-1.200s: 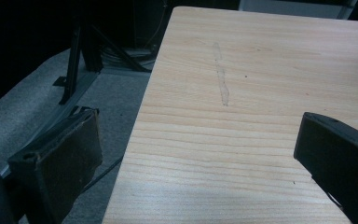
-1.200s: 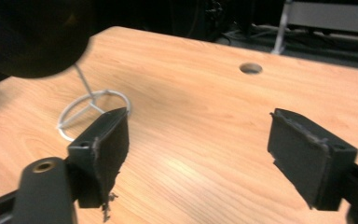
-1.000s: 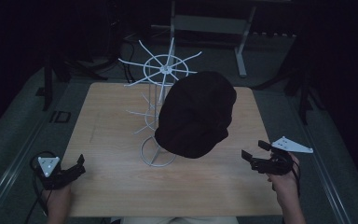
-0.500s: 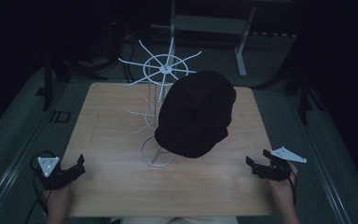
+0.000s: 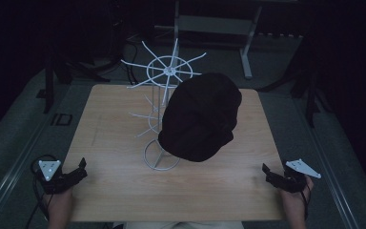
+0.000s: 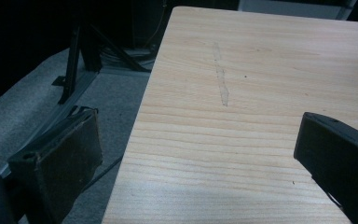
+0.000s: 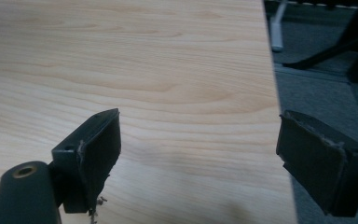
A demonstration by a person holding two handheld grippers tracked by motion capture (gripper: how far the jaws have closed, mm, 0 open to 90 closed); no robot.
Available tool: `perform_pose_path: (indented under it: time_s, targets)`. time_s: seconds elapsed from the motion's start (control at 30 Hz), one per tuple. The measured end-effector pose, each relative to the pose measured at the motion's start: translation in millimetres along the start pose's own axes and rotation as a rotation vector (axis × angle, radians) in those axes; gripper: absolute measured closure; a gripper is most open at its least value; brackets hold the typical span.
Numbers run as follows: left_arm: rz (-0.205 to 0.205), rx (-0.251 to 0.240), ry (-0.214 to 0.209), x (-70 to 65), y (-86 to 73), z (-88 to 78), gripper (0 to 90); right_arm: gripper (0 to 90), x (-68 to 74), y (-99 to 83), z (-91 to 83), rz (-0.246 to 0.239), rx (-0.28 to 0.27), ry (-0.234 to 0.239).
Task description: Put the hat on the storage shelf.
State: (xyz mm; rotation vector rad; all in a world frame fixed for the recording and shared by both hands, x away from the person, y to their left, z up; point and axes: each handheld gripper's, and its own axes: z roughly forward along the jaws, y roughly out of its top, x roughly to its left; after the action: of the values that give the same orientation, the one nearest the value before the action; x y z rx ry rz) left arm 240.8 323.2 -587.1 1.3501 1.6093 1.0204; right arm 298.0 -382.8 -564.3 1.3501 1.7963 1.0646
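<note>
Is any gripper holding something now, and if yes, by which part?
Nothing is held. The left gripper and right gripper both have open jaws with bare table between.

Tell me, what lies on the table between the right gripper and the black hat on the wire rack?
Nothing: in the high view, only bare wooden table separates the right gripper from the black hat.
</note>
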Motion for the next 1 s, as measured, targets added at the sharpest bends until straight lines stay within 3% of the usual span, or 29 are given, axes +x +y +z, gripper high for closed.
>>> perform_pose_path:
  time_s: [0.1, 0.23, 0.47, 0.7, 1.0]
  targets:
    - [-0.002, 0.000, 0.000, 0.2, 0.0, 0.0, 1.5, 13.6, -2.4, -2.9, 0.8, 0.010, -0.007, -0.028]
    - [-0.004, -0.002, -0.002, 0.4, -0.1, -0.2, 1.5, 13.7, -5.2, -6.5, 5.2, 0.011, 0.033, -0.033]
    - [-0.003, -0.003, -0.003, 0.4, -0.2, -0.5, 1.5, 13.9, -5.9, -6.5, 4.8, 0.014, 0.007, -0.077]
    - [-0.005, -0.007, -0.006, 0.9, -0.3, -0.7, 1.5, 15.0, -10.8, -7.0, 3.7, 0.050, 0.004, -0.130]
    - [-0.007, -0.006, -0.006, 1.2, -0.3, -0.8, 1.5, 15.3, -14.7, -7.0, 3.9, 0.078, 0.015, -0.139]
